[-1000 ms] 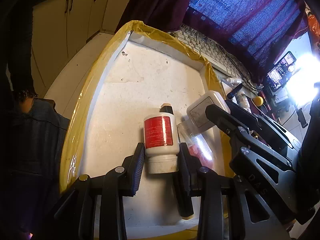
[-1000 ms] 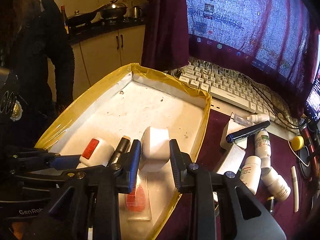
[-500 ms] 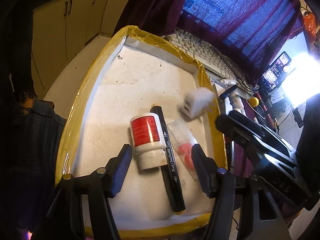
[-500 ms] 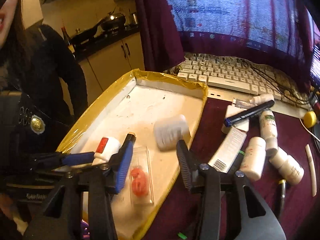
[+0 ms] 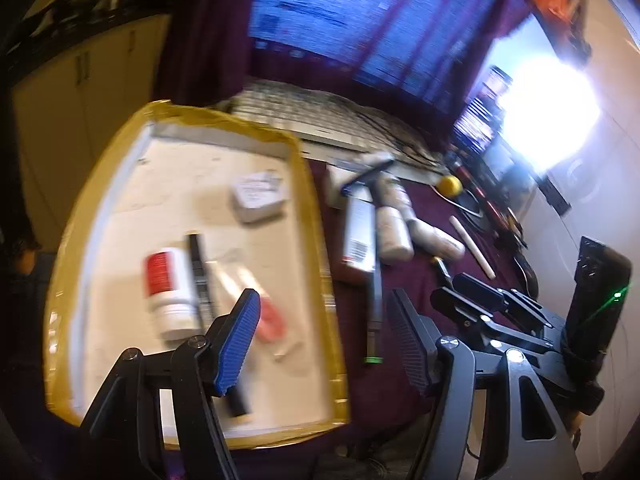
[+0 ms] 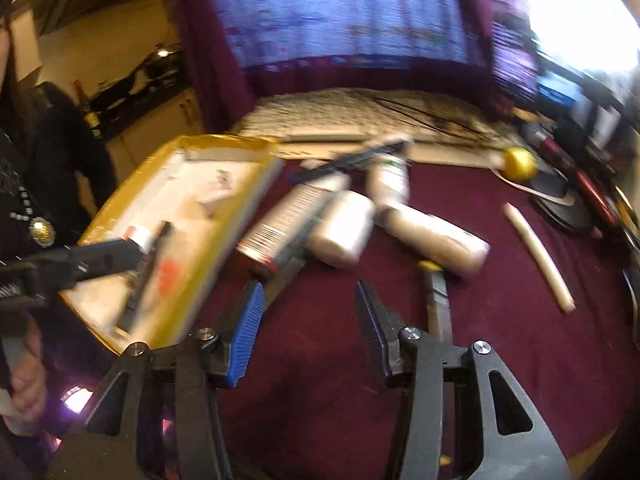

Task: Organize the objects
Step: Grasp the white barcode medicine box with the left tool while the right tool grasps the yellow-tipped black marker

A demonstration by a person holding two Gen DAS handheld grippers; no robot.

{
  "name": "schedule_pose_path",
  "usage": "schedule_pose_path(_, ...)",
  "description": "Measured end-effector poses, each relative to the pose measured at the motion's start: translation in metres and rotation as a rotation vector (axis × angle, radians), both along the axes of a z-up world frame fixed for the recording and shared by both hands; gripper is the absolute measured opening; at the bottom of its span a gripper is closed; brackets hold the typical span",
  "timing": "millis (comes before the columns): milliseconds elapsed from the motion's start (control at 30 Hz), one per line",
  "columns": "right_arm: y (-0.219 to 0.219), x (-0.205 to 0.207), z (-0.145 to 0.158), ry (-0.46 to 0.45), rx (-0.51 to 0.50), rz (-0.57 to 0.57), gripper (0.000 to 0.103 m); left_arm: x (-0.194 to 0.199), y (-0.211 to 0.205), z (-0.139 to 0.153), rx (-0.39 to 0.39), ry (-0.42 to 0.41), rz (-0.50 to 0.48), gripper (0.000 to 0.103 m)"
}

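The yellow-rimmed tray point(image 5: 312, 208) holds a white bottle with a red label point(image 5: 168, 288), a black marker point(image 5: 200, 272), a clear packet with something red inside point(image 5: 268, 316) and a white box point(image 5: 258, 196). My left gripper point(image 5: 322, 308) hovers over the tray's right rim, its jaws opening with nothing between them. My right gripper point(image 6: 309, 292) is open and empty above the maroon cloth, just short of a barcoded white tube point(image 6: 280, 224), a dark pen lying along it, and white bottles point(image 6: 340, 228). A yellow-capped pen point(image 6: 436, 300) lies beside its right finger.
A cream stick point(image 6: 536, 256), a yellow ball point(image 6: 518, 164) and cables lie at the right. A keyboard point(image 6: 360, 112) runs along the back under a cloth-draped screen. A person in dark clothes stands at the left, one hand point(image 6: 24, 384) on the left gripper's handle.
Both grippers opened, leaving the red-label bottle and the white box in the tray. Both then pulled back and swung right, the right one out over the cloth.
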State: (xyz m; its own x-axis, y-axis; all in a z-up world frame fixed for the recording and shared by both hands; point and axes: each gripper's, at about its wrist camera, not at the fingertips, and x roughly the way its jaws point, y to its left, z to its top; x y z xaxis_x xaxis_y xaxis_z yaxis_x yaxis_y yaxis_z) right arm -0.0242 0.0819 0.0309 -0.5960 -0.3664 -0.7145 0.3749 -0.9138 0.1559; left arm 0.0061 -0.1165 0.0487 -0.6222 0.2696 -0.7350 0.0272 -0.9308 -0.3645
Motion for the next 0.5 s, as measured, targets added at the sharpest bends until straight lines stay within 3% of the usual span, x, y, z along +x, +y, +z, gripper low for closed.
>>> schedule_pose_path(233,0.053,0.003,-0.013,-0.018,0.042,-0.139,0.046,-0.017,0.050,0.004,-0.057,-0.005,-0.108,0.060)
schedule_pose_path(500,0.062,-0.001,-0.029,-0.041,0.060,-0.168,0.046,-0.041,0.080,-0.010,-0.125,-0.045,-0.171,0.060)
